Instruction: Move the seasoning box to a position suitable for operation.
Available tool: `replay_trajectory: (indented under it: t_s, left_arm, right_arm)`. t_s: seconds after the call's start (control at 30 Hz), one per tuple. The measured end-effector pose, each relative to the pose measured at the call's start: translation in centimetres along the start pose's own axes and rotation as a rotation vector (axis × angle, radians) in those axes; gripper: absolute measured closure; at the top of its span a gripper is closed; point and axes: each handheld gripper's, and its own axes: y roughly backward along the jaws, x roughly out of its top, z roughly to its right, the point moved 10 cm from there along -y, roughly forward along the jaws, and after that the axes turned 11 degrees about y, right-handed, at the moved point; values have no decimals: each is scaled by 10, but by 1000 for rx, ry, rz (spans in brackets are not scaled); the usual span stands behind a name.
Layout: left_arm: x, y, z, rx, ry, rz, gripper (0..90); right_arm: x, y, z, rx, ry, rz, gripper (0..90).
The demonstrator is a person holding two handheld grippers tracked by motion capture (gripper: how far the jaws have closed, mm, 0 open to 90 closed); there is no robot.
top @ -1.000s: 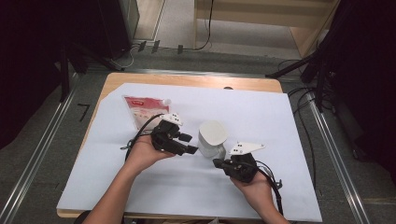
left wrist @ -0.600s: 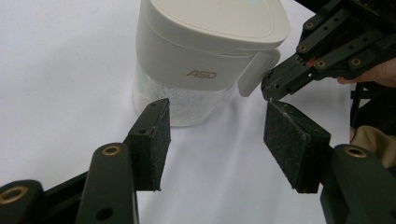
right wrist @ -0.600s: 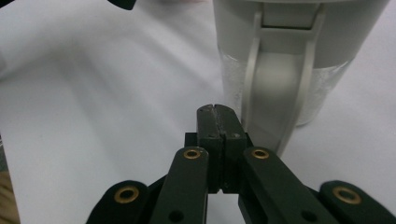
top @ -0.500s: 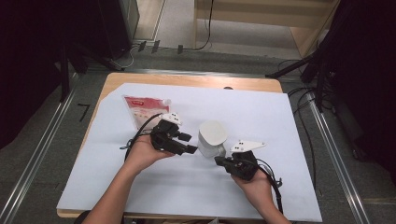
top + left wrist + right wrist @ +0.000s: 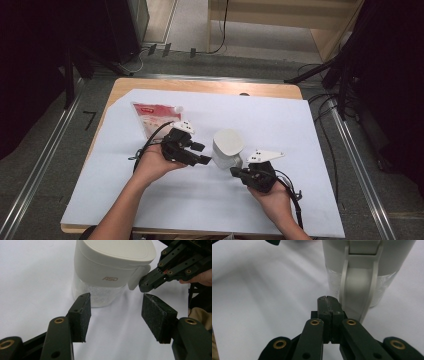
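A container with a white lid and a clear base holding white granules stands mid-table. In the left gripper view the container has "ASD" on its lid, and a latch tab hangs at its side. My left gripper is open just left of the container, its pads apart and holding nothing. My right gripper is shut on nothing at the container's front right. Its tip sits against the latch tab. In the right gripper view the closed jaws point at the latch.
A red and white pouch lies flat at the back left of the white sheet that covers the wooden table. Cables trail from both grippers. Metal rails run along the floor on both sides.
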Motion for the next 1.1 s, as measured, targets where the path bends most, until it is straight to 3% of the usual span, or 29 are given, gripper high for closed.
replay_trajectory:
  t_s: [1.1]
  left_arm:
    - [1, 0, -2, 11, 0, 6, 395]
  right_arm:
    - [-3, 20, 39, -61, -72, 18, 900]
